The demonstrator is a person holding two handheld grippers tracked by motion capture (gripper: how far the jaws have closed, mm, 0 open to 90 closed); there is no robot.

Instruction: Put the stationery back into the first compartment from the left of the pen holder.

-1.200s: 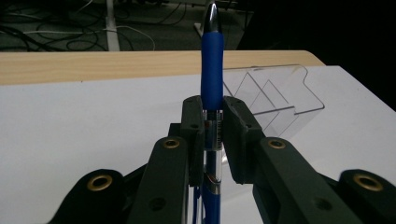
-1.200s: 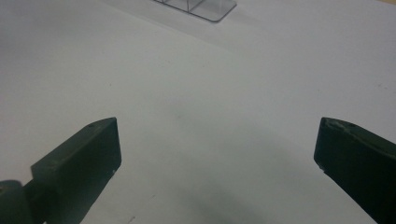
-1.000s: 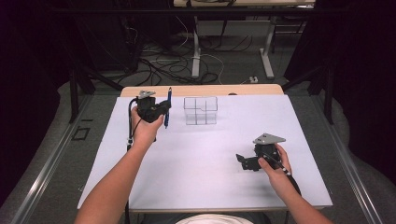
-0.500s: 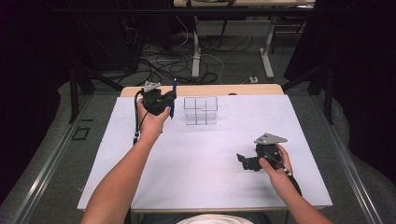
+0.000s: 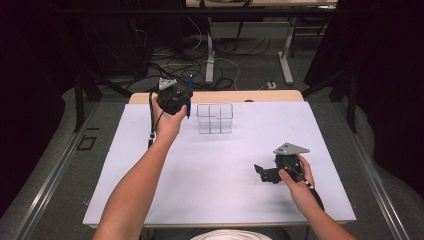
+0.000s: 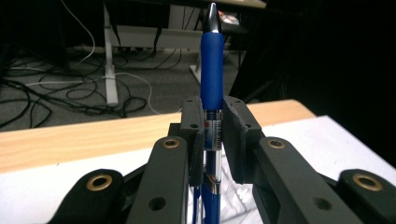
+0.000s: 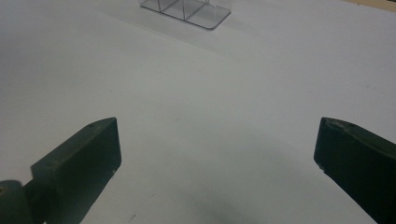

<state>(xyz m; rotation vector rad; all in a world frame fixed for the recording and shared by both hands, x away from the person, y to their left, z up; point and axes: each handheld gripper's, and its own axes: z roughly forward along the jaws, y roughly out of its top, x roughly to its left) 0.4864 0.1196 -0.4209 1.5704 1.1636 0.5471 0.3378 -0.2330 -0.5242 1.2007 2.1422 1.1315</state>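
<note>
A blue pen [image 6: 212, 70] stands upright, tip up, clamped between the jaws of my left gripper [image 6: 214, 135]. From the high view that left gripper [image 5: 186, 102] is raised over the table's far left, with the pen [image 5: 190, 95] just left of a clear divided box [image 5: 215, 118]. My right gripper [image 5: 261, 172] rests low near the front right of the white table [image 5: 200, 170], open. Its jaws stand wide apart over bare white surface with nothing between them in the right gripper view [image 7: 215, 154], and the clear box [image 7: 187, 11] lies far ahead.
A wooden strip [image 5: 240, 96] runs along the table's far edge. Beyond it lie floor cables [image 5: 170, 60] and table legs [image 5: 210, 45]. Dark floor and metal rails [image 5: 45, 190] flank both sides.
My left hand has carried the pen up and rightward toward the clear box. The right gripper has stayed in place.
</note>
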